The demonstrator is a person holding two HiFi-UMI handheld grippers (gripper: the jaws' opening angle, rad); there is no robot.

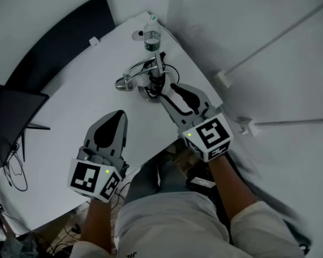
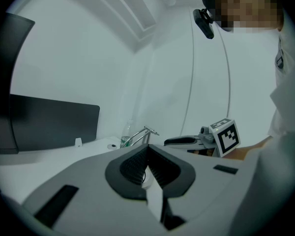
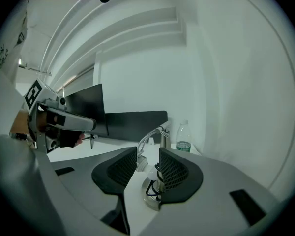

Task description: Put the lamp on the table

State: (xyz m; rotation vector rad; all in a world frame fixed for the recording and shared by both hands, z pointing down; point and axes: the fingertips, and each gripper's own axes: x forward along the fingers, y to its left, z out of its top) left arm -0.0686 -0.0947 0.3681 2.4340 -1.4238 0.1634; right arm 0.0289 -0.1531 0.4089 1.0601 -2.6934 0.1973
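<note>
The silver desk lamp (image 1: 151,74) stands on the white table (image 1: 75,101) near its far edge, with its head (image 1: 124,84) bent low to the left and a black cord at its round base. My right gripper (image 1: 169,93) is open just in front of that base. In the right gripper view the lamp (image 3: 155,178) shows in the gap between the pads (image 3: 174,173), with no pad pressing on it. My left gripper (image 1: 118,116) hovers over the table's near part, shut and holding nothing, well short of the lamp (image 2: 140,134).
A clear water bottle (image 1: 152,36) stands just behind the lamp, with a small round cap (image 1: 137,35) beside it. A dark panel (image 1: 59,42) borders the table's far left side and a dark screen (image 1: 11,117) stands at the left. Cables run along the wall at right.
</note>
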